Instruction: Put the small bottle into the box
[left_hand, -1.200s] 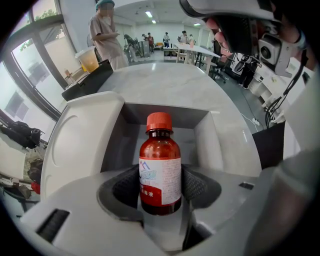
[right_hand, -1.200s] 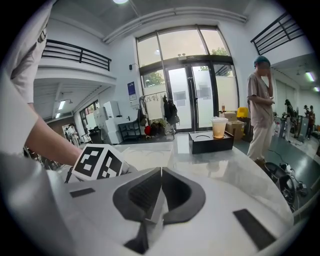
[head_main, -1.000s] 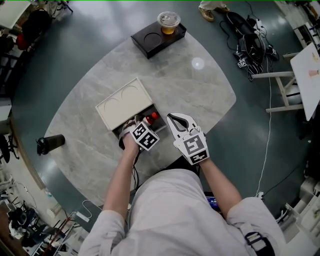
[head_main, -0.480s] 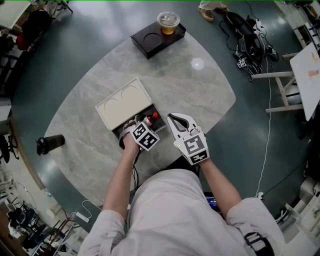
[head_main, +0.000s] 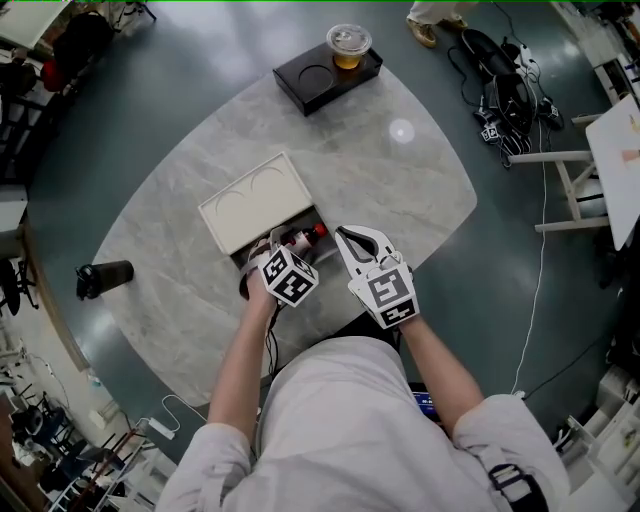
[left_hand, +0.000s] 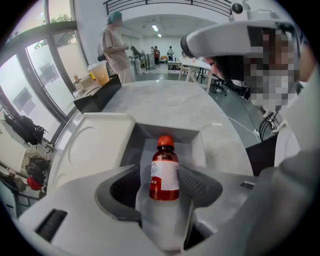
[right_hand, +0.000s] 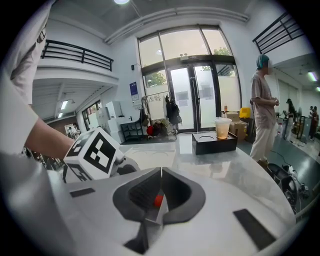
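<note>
The small brown bottle (head_main: 303, 238) with a red cap and white label lies in the dark box (head_main: 243, 262), whose cream lid (head_main: 258, 202) stands open to the far left. My left gripper (head_main: 277, 247) hovers over the box pointing steeply down. In the left gripper view the bottle (left_hand: 164, 170) sits between the pads, cap pointing away, over the box's grey inside (left_hand: 145, 134). These jaws have just been opening, and the bottle is still between them. My right gripper (head_main: 352, 238) is shut beside the box, empty; its view shows the red cap (right_hand: 158, 201) past the closed jaws.
A black tray (head_main: 310, 80) with a cup of amber drink (head_main: 349, 45) stands at the table's far edge. A dark flask (head_main: 103, 275) lies by the left edge. A person (right_hand: 260, 110) stands beyond the table. Cables and a white frame are on the floor at right.
My left gripper has lifted slightly above the box and more of the bottle shows beyond it. The right gripper has stayed where it was.
</note>
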